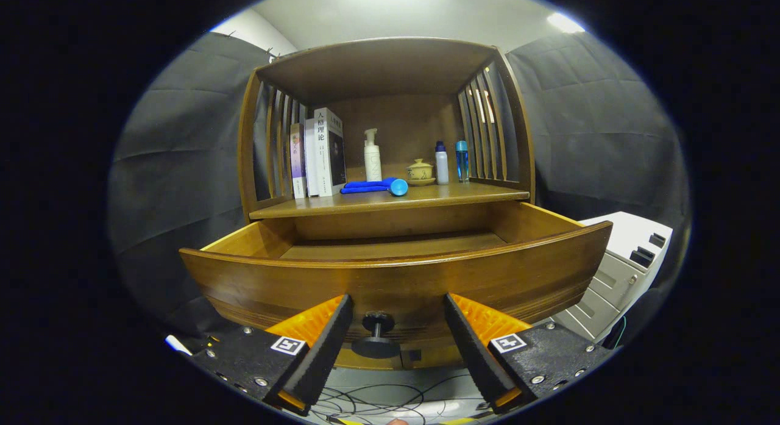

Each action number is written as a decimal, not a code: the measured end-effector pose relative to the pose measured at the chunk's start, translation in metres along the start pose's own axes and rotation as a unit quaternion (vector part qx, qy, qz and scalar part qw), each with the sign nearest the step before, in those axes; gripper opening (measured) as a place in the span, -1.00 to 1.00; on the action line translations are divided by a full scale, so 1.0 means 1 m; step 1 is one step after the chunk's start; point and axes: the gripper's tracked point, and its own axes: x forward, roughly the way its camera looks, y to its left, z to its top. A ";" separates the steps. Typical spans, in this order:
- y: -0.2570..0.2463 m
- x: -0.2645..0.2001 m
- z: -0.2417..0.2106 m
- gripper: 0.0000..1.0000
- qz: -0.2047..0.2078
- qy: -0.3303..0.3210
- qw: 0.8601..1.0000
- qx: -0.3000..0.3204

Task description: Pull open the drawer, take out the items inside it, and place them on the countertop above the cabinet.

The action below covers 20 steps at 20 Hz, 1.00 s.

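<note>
The drawer point(396, 272) is seen pulled well out of the wooden cabinet point(390, 138), its curved front panel lying just ahead of the gripper point(397, 318). The round dark knob point(378, 335) on that front panel is positioned between the two fingers, slightly nearer the left one, and is touched by neither. The fingers are held apart, with clear gaps on both sides of the knob, so nothing is gripped. The gripper is pointed level at the drawer front from slightly below its top rim, both fingers being angled forward and reaching the panel's lower half.

Only the back part of the drawer's floor is visible over the rim, and that part is bare wood; the front part is hidden behind the panel, so what lies there cannot be told.

On the countertop point(451, 196) above the drawer, a row of upright books point(320, 153) is placed at the left, a folded blue cloth point(365, 186) with a blue cup point(398, 186) lying on its side just beside it is set near the middle, a white pump bottle point(372, 157) is stood behind them, and a small lidded teacup point(420, 172), a white bottle point(442, 164) and a blue bottle point(462, 161) are lined up to the right. A white case point(615, 272) is seen beside the cabinet at the right, and cables point(378, 400) are spread on the floor beneath the fingers.
</note>
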 end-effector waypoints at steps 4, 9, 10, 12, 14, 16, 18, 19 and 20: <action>-0.002 0.003 0.001 0.90 0.005 -0.002 1.000 -0.005; -0.007 0.018 0.007 0.89 0.013 -0.010 1.000 -0.005; -0.008 0.021 0.007 0.90 0.013 -0.010 1.000 -0.009; -0.007 0.027 0.013 0.90 0.012 -0.015 1.000 -0.005; -0.006 0.036 0.012 0.90 0.011 -0.013 1.000 -0.009; -0.006 0.044 0.015 0.90 0.011 -0.017 1.000 -0.010; -0.005 0.051 0.017 0.90 0.010 -0.019 1.000 -0.009; -0.005 0.054 0.018 0.90 0.010 -0.021 1.000 -0.010; -0.005 0.058 0.018 0.90 0.009 -0.019 1.000 -0.010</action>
